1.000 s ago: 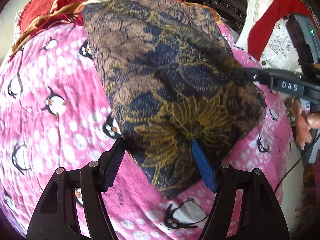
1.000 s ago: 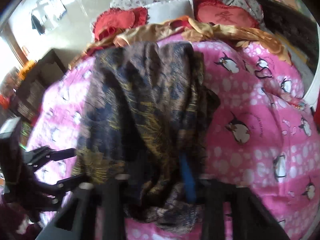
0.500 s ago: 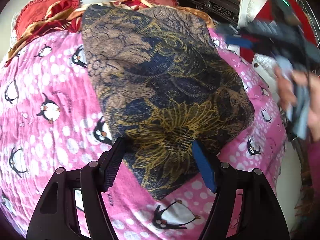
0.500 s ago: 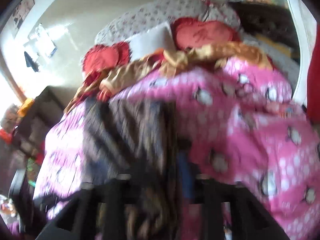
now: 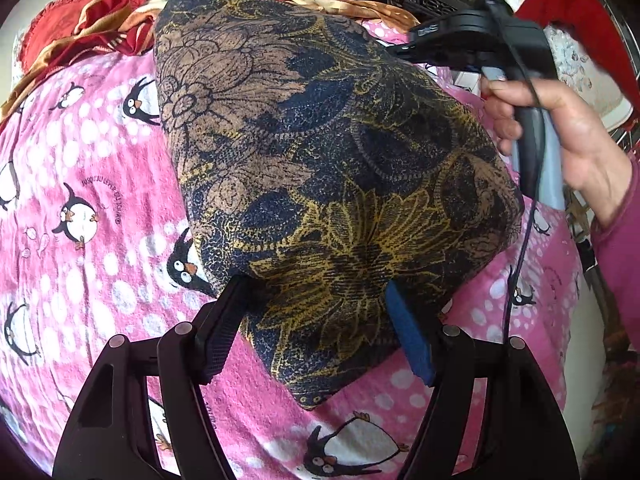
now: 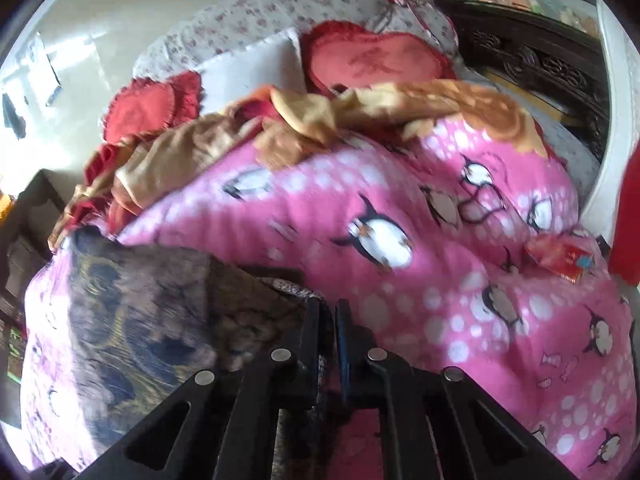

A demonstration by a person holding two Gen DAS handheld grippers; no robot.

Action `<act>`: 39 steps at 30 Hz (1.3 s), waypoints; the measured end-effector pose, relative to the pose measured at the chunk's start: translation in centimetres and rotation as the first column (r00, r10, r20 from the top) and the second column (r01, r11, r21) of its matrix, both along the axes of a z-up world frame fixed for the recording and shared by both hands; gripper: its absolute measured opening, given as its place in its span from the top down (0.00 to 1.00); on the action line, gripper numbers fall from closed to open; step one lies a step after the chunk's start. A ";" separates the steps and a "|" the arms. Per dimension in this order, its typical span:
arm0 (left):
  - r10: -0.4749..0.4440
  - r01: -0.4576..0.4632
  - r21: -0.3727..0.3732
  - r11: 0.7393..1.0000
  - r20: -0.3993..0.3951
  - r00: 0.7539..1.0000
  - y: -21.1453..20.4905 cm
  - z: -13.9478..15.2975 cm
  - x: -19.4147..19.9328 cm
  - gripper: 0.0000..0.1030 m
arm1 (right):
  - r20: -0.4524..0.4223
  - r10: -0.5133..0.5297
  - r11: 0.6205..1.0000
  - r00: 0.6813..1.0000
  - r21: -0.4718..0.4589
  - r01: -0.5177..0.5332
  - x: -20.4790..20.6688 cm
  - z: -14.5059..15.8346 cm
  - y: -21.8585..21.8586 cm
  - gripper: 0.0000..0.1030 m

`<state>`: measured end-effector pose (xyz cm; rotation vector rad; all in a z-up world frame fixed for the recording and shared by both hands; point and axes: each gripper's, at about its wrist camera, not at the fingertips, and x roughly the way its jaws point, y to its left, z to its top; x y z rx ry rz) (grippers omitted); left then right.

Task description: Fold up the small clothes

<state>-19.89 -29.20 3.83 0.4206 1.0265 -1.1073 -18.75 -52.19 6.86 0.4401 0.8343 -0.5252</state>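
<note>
A dark blue, brown and yellow flower-print cloth (image 5: pixel 320 160) lies folded on the pink penguin blanket (image 5: pixel 100 208). Its near corner rests between the fingers of my left gripper (image 5: pixel 316 300), which stands open; the left fingertip is tucked under the cloth's edge. My right gripper (image 5: pixel 400 50), held by a hand (image 5: pixel 568 132), meets the cloth's far right edge. In the right wrist view the right gripper (image 6: pixel 328 306) has its jaws closing to a narrow slit with dark fabric in it, and the cloth (image 6: pixel 140 320) spreads to the left.
Red frilled cushions (image 6: pixel 380 60), a white pillow (image 6: pixel 256 68) and a crumpled orange-gold cover (image 6: pixel 312 112) are piled at the head of the bed. A dark carved headboard (image 6: pixel 532 64) stands at the right. A small red packet (image 6: pixel 560 256) lies on the blanket.
The right gripper let go of the cloth's near right side, swung to its far right edge and shut there. The cloth now lies flatter. The left gripper edged slightly forward.
</note>
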 end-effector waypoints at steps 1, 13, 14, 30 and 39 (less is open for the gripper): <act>0.002 -0.002 0.001 1.000 -0.004 1.000 0.0 0.0 0.0 0.31 | 0.032 -0.011 0.999 0.999 0.036 0.010 -0.8 0.3 -0.2 0.94; 0.029 -0.029 0.011 1.000 0.017 0.999 -0.2 -0.1 -0.3 0.29 | -0.063 0.307 0.951 0.950 0.052 -0.304 -8.8 1.4 12.3 0.88; 0.030 -0.030 0.011 0.999 0.019 0.999 -0.2 -0.1 -0.5 0.29 | -0.107 0.308 0.951 0.945 0.044 -0.305 -9.2 0.2 12.5 0.88; 0.082 -0.081 -0.010 0.997 0.108 0.991 -0.5 2.9 0.2 0.29 | 0.060 0.232 0.972 0.971 -0.056 -0.229 -5.8 4.4 11.3 0.54; 0.158 -0.157 -0.015 0.987 0.115 0.981 -2.1 2.8 4.8 0.29 | 0.070 0.155 0.982 0.985 -0.122 -0.146 1.9 2.8 6.8 0.54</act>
